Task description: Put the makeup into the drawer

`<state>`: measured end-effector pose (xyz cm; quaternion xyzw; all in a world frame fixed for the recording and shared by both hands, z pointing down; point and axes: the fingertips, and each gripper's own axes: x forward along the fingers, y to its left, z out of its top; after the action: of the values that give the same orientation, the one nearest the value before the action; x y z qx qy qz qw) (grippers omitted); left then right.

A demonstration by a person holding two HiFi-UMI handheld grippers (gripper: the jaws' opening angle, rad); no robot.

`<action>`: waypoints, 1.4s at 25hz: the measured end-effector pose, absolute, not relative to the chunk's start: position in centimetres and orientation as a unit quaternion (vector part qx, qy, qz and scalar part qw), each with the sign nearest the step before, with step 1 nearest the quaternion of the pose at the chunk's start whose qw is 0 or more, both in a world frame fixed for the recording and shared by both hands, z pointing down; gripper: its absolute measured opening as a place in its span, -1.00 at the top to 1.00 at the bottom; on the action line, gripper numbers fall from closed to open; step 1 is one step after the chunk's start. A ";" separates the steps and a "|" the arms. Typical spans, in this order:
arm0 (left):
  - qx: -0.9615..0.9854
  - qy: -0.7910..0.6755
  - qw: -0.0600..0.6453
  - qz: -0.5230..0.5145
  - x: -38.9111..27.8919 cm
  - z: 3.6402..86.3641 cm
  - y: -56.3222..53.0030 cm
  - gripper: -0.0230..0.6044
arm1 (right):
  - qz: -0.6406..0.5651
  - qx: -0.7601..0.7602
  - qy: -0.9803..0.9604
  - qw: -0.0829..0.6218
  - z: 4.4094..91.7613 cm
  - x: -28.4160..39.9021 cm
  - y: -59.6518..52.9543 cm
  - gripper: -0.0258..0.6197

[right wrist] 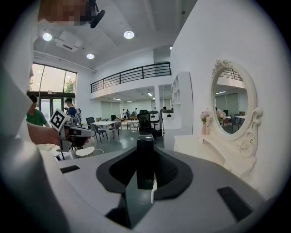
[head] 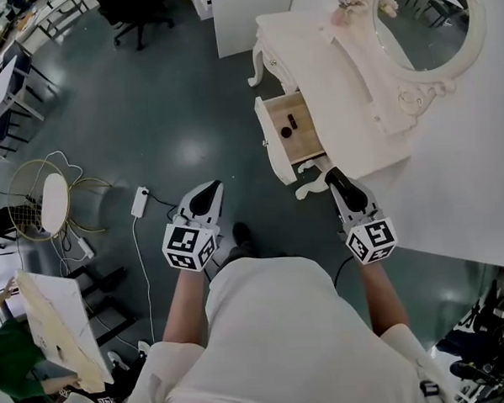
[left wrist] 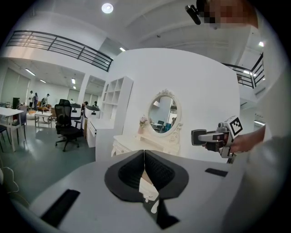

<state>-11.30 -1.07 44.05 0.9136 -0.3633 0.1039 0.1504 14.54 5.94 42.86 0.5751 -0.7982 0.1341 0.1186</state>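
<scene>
Head view: your left gripper [head: 205, 192] and right gripper [head: 335, 179] point toward the open drawer [head: 274, 111] of the white dressing table [head: 312, 58] (two dark items [head: 285, 132] lie inside it). Left gripper view: your jaws meet, with nothing between them. Right gripper view: your jaws are clamped on an upright black makeup stick [right wrist: 145, 152], which is not yet in the drawer.

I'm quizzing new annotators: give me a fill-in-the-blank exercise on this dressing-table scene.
The drawer stands ___. Inside it lie ___ dark items. The right gripper clamps the black makeup stick; the left gripper holds ___.
Missing: open; two; nothing.
</scene>
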 end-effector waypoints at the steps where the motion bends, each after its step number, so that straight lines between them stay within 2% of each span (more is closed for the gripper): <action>1: 0.916 -0.358 0.150 0.105 -11.4 44.1 -1.8 0.87 | 0.135 0.579 -0.795 0.119 42.9 14.3 5.5 0.58; 16: 0.935 -0.296 0.161 0.106 -11.6 45.2 -8.3 0.87 | 0.156 0.615 -0.761 0.134 43.4 12.7 1.6 0.58; 35: 0.906 -0.358 0.181 0.133 -4.8 46.6 -12.6 0.87 | 0.235 0.542 -0.792 0.157 50.7 19.2 -7.7 0.58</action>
<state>-4.78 -12.60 46.57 0.9061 -0.3584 0.1328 0.1815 19.18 -7.75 50.71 0.5415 -0.7918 0.2347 0.1573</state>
